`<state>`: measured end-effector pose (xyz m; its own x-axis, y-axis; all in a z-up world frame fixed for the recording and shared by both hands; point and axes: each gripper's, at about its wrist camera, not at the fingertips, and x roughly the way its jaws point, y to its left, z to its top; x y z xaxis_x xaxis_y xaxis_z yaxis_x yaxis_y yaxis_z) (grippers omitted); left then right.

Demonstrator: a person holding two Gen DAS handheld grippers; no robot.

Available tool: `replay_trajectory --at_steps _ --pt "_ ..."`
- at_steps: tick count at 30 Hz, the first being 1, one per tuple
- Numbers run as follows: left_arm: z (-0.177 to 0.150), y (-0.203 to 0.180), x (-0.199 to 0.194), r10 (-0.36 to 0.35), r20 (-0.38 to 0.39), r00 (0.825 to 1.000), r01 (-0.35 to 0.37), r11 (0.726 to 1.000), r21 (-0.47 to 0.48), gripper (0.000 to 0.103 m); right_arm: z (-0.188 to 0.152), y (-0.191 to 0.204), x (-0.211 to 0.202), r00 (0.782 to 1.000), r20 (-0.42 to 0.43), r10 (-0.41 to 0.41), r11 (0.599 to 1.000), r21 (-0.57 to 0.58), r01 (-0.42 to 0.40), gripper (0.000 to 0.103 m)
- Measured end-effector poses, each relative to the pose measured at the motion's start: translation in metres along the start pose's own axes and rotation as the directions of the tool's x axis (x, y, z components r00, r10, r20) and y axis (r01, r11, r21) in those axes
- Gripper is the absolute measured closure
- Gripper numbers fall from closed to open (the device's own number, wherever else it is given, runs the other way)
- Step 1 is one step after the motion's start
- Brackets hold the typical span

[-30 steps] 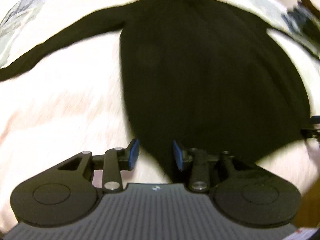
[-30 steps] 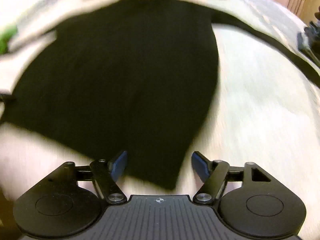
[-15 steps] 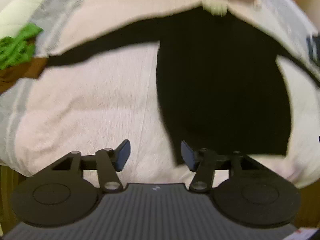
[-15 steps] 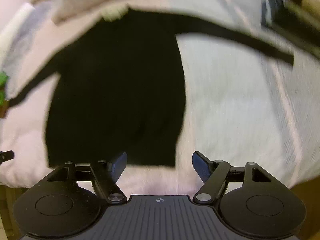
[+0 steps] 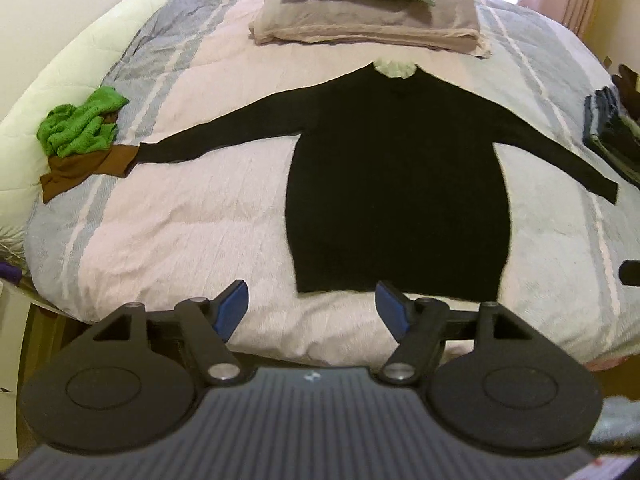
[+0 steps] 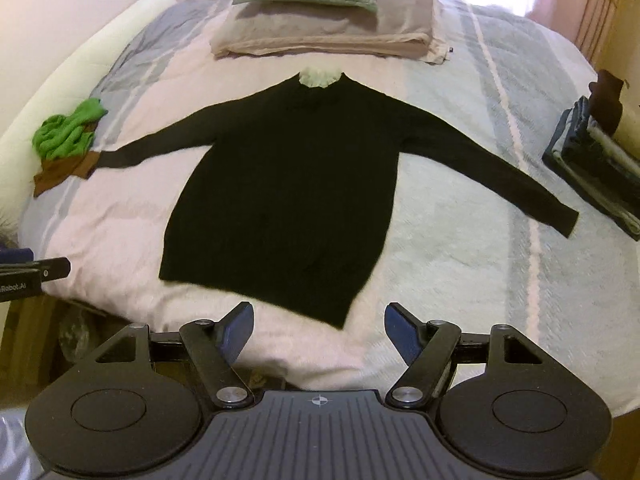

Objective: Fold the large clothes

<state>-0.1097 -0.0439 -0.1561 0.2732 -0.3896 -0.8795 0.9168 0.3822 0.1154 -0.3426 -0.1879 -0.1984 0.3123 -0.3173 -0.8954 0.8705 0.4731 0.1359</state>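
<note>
The left tongs (image 5: 312, 312) stand released, their 2 blue-padded fingers having just been spreading apart with nothing between them; only bedding and the sweater's hem show through the gap. The right tongs (image 6: 319, 330) are likewise released and empty, hanging above the near right corner of the hem. Both point steeply down from well above the bed, a height that looks chosen to take in the whole garment before the next grasp.

The large black long-sleeved knit sweater (image 5: 400, 184) lies flat on the pink and grey-blue striped quilted bed cover (image 5: 180, 216), hem toward the tongs, pale collar away, both sleeves spread straight out to the sides. That layout suits folding: smoothed body, sleeves free to be brought across. No fold is made yet, in my judgement.

The left cuff touches a crumpled green and brown cloth heap (image 5: 80, 140) near the bed's left edge. A stack of dark folded clothes (image 6: 596, 164) sits at the right edge, probably finished pieces kept apart. A green textured cushion on folded beige bedding (image 5: 368, 16) rests beyond the collar.
</note>
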Motion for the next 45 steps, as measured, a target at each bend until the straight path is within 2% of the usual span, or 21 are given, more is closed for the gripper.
replay_trajectory --at_steps 9,25,45 --pt "-0.018 -0.024 -0.035 0.010 0.017 1.000 -0.011 0.999 0.046 0.032 -0.028 0.002 -0.042 1.000 0.005 0.029 0.999 -0.017 -0.029 0.033" --pt "-0.038 -0.049 -0.053 -0.004 0.010 1.000 0.003 0.996 0.095 0.029 -0.061 -0.003 -0.057 0.999 -0.013 0.042 0.999 0.011 -0.042 0.033" --pt "-0.034 -0.048 -0.052 -0.027 0.020 0.999 0.025 0.994 0.109 0.028 -0.056 0.002 -0.058 1.000 -0.003 0.031 0.999 0.004 -0.031 0.033"
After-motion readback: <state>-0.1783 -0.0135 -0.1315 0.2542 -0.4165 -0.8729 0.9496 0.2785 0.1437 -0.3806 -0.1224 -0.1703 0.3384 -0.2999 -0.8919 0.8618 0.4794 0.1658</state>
